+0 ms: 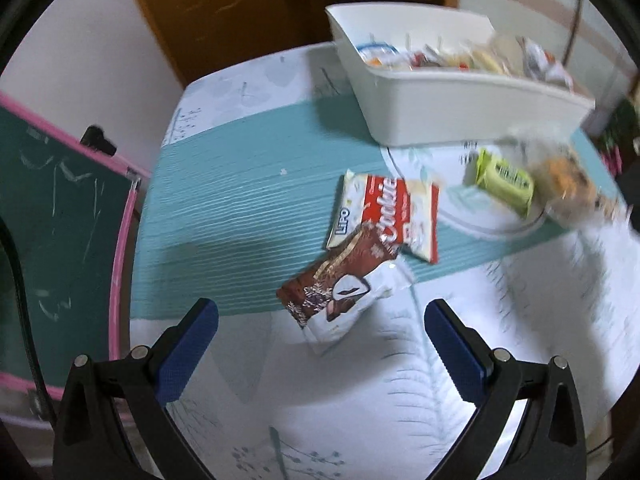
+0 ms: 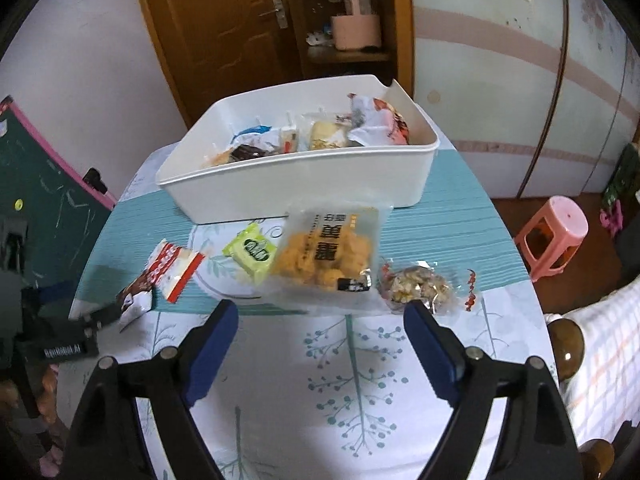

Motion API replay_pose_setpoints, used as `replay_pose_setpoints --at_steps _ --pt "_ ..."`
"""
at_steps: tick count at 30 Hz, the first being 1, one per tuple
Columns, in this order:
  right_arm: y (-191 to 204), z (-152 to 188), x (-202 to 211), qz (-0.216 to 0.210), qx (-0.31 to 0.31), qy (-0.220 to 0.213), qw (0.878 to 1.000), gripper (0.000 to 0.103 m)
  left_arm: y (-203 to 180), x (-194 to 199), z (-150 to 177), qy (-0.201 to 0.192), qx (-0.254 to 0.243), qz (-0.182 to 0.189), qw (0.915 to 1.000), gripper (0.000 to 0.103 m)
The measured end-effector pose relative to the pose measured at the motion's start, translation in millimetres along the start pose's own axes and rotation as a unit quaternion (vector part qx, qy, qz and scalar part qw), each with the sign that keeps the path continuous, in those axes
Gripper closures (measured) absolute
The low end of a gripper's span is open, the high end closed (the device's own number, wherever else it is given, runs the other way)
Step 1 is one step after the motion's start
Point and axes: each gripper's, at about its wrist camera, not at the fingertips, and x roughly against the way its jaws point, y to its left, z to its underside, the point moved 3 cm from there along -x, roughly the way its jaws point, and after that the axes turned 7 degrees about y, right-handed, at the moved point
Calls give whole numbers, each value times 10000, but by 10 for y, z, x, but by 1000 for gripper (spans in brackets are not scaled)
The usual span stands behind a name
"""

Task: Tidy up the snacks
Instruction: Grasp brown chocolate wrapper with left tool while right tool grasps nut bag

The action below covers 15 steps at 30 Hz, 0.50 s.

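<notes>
The task looks partly done: the white bin [image 2: 296,178] at the far side of the table [image 2: 360,380] already holds a heap of packets, while five remain on the cloth, from left to right the brown packet [image 1: 336,292], the red-and-white packet [image 1: 384,212], the green packet [image 2: 251,254], the big bag of yellow pieces [image 2: 328,252] and the clear nut packet [image 2: 418,288]. The left gripper [image 1: 320,320] hangs wide open and empty just short of the brown packet, with the table's left edge and a chalkboard [image 1: 60,216] close by. The right gripper [image 2: 320,320] is also open and empty, before the yellow bag and nut packet, with bare cloth beneath it and the table's rounded right edge not far off.
</notes>
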Motion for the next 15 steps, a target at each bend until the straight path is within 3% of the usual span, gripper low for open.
replay_pose_setpoints --at_steps 7,12,15 --pt "-517 -149 -67 221 -624 -68 9978 18 67 -255 25 220 -245 -229 9992 1" --pt "-964 -176 -104 418 -1226 -52 9916 17 78 -382 10 343 -282 -158 9989 10" --pt "-1119 -163 -225 389 -1561 177 9868 17 79 -394 -18 287 -263 -94 9992 12"
